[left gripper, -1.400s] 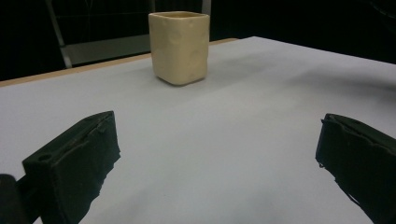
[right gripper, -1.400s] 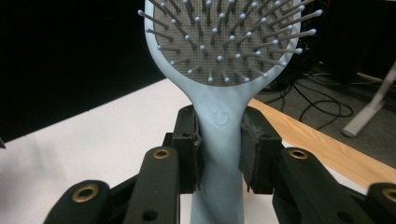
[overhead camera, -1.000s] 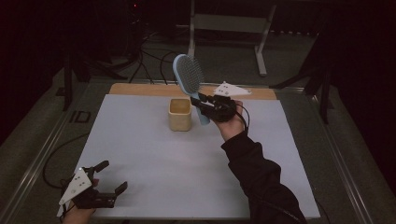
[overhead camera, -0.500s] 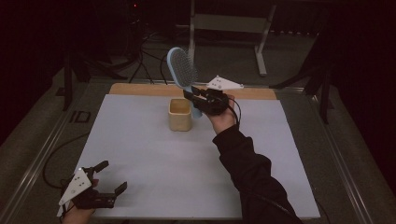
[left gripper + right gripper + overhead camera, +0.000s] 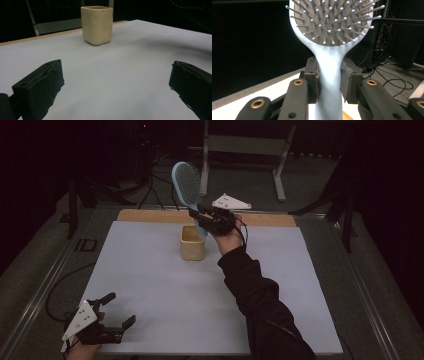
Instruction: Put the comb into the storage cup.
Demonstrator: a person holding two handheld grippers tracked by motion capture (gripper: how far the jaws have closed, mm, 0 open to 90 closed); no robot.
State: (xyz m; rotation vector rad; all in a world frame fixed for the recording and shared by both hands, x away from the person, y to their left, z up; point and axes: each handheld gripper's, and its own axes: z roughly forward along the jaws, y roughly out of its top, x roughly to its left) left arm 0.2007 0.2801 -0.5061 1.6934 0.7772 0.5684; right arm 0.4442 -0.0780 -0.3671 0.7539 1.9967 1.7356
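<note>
Hairbrush (image 5: pixel 186 185): raised over the cup (image 5: pixel 192 242), clamped at its handle by the right hand-held gripper (image 5: pixel 200 216)
Left hand-held gripper (image 5: pixel 117 312): jaws apart, empty, near worktop (image 5: pixel 280 270) edge
Risk: tilted handle could catch the rim, tipping the cup

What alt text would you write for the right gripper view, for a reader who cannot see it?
Two black tongs clamp the pale blue handle of a hairbrush, whose bristled head rises out of the top of the picture. Behind it the room is dark, with cables on the floor at right and a strip of table at lower left.
</note>
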